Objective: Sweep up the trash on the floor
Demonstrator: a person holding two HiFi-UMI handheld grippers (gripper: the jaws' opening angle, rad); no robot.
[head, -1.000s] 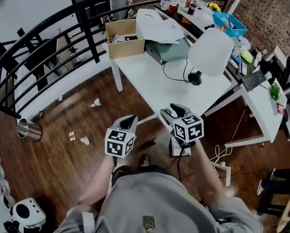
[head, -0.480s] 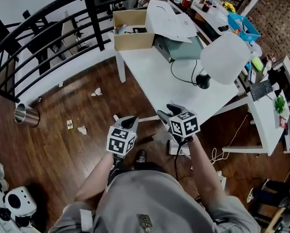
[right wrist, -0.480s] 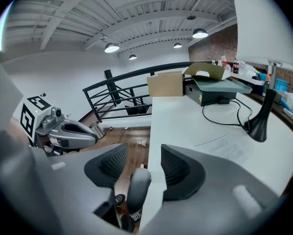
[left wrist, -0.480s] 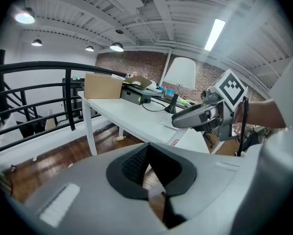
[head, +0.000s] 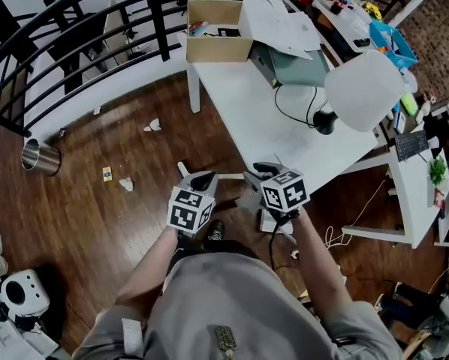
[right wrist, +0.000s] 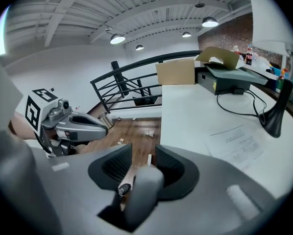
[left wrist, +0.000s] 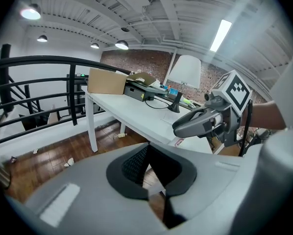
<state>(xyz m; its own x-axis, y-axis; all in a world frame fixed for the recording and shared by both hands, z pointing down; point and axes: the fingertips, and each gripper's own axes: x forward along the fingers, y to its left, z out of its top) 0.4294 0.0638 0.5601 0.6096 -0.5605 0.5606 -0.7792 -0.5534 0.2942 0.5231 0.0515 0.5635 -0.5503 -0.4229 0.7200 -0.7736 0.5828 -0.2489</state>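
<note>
While left gripper (head: 200, 180) jaws meet empty, right gripper (head: 263, 172) jaws clamp a grey handle (right wrist: 139, 190) pointing down toward the floor (head: 97, 201).

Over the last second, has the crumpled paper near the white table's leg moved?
No. The crumpled paper lies just left of the white table leg, as before; only the camera shifted, lifting both in the head view.

One crumpled white paper scrap (head: 152, 125) lies on the brown wood floor (head: 74, 216). Another white scrap (head: 126, 184) lies just beside a small flat yellow wrapper (head: 106, 174).
</note>
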